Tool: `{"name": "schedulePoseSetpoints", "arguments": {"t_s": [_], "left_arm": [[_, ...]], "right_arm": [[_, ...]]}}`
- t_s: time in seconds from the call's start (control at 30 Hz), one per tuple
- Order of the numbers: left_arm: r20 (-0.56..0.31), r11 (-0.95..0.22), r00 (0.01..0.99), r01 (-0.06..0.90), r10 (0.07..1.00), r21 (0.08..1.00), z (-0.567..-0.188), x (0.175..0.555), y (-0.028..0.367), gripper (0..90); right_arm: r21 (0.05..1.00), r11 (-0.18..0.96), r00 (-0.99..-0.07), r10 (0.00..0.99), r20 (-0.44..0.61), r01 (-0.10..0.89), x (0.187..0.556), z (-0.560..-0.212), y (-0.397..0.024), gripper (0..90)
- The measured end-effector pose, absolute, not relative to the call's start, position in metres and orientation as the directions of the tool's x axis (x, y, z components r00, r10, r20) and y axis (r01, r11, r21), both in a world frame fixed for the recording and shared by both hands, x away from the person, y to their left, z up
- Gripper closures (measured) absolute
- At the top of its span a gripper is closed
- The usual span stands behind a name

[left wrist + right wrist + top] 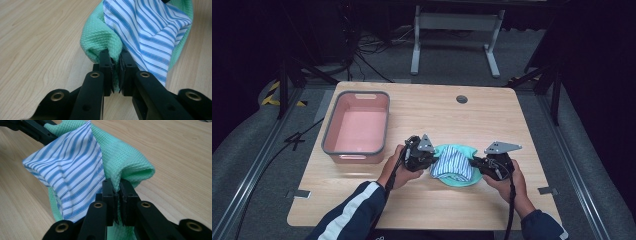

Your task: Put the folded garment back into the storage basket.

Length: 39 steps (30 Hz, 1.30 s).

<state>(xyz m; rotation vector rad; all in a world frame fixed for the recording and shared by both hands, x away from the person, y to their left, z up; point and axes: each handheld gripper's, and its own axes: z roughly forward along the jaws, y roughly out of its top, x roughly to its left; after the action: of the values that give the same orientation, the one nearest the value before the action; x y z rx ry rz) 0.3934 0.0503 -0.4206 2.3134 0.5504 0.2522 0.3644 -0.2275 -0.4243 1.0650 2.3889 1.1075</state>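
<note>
High view overlooks table [422, 200]; gripper views close, facing inward, sharing cloth [150, 32].

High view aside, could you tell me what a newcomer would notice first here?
A green cloth with a blue-striped cloth on it, near the table's front edge, pinched on either side by the left gripper and right gripper. Left of it stands a pink tub.

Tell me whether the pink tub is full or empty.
Empty. In the high view the pink tub shows only its bare pink floor; the green cloth and striped cloth are outside it, over the table.
</note>
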Motion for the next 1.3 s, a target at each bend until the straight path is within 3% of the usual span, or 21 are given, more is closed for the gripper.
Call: {"name": "schedulePoseSetpoints", "arguments": {"t_s": [0.63,1.3], "left_arm": [[0.055,-0.63,0.871,0.309,0.489,0.713,-0.393,0.403,0.071,82.7],[0.098,-0.602,0.825,0.319,0.556,0.732,-0.359,0.405,0.12,82.7]], "right_arm": [[0.787,0.415,-0.692,0.721,0.022,0.458,0.377,-0.392,-0.206,83.8],[0.808,0.444,-0.742,0.671,-0.013,0.387,0.395,-0.362,-0.158,83.8]]}}
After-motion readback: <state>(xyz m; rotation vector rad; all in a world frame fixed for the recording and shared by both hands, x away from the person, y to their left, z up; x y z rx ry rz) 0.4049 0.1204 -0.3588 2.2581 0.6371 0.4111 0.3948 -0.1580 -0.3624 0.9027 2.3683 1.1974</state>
